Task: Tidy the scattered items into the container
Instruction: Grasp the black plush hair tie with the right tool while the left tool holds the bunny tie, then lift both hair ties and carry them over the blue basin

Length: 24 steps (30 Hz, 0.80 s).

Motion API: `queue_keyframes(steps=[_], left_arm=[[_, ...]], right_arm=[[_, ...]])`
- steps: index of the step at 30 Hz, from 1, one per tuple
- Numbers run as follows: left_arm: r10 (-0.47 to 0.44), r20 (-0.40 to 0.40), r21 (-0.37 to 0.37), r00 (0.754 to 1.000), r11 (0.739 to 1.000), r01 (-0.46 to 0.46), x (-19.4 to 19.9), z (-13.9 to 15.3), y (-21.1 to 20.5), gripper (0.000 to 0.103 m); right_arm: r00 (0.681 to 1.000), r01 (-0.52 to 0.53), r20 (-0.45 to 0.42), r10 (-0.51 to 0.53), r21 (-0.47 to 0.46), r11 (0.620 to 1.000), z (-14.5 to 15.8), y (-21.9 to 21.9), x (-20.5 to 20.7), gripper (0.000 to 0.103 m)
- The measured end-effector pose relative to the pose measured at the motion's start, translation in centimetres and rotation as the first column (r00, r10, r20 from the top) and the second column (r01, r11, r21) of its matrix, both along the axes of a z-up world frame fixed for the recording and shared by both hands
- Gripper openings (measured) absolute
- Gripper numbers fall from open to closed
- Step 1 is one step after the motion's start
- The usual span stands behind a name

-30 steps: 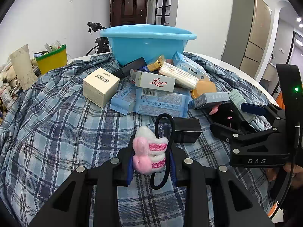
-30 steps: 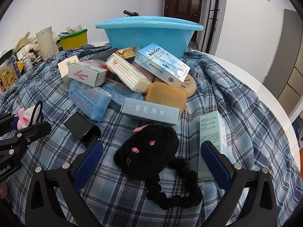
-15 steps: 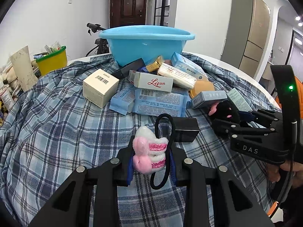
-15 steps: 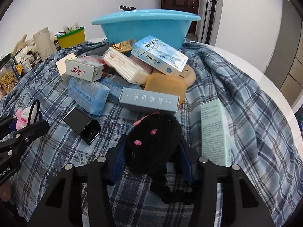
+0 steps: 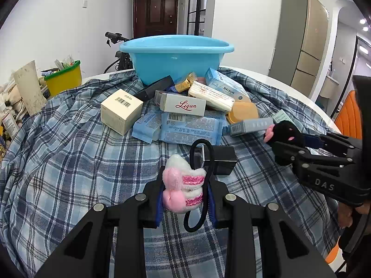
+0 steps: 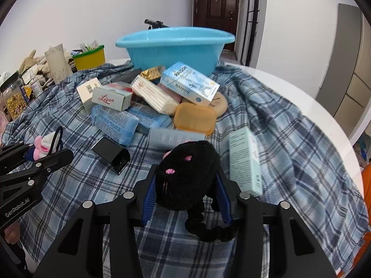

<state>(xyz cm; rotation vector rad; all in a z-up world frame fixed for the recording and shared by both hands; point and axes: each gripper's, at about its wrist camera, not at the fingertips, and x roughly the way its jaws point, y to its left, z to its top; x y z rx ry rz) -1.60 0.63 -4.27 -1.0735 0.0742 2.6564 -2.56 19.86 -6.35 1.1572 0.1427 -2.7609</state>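
While the left gripper [image 5: 184, 195] clamped a pink plush hair tie [image 5: 183, 185], the right gripper's [image 6: 186, 197] jaws were closing on a black plush hair tie [image 6: 185, 173], with the blue basin [image 6: 174, 46] beyond.

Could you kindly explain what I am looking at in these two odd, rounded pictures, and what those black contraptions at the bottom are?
No robot here: a person holds a pair of hand-held tongs in each hand, and a wide-angle camera on each looks forward along its two fingers, hence the rounded view.

In the left camera's picture, the left tongs are shut on a pink-and-white plush hair tie. The right tongs reach in from the side.

In the right camera's picture, the right tongs are closing on a black plush hair tie, already pinched between the pads.

Ahead, a plaid cloth covers the table, strewn with small boxes and packets, such as the Ligun box. Behind them stands the blue basin, presumably the container for everything.
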Motion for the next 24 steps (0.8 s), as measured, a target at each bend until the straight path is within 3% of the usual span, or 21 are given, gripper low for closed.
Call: queue_keyframes(steps=[12, 24], left_arm=[[-0.011, -0.032, -0.007, 0.999, 1.000, 0.011, 1.2, 1.0, 0.7, 0.031], [-0.003, -0.064, -0.015, 0.998, 1.000, 0.002, 2.6, 1.5, 1.2, 0.031]], right_arm=[[0.997, 0.008, -0.079, -0.010, -0.029, 1.000, 2.7, 0.7, 2.8, 0.044], [0.997, 0.019, -0.077, -0.024, -0.056, 0.998, 2.1, 0.9, 4.0, 0.044]])
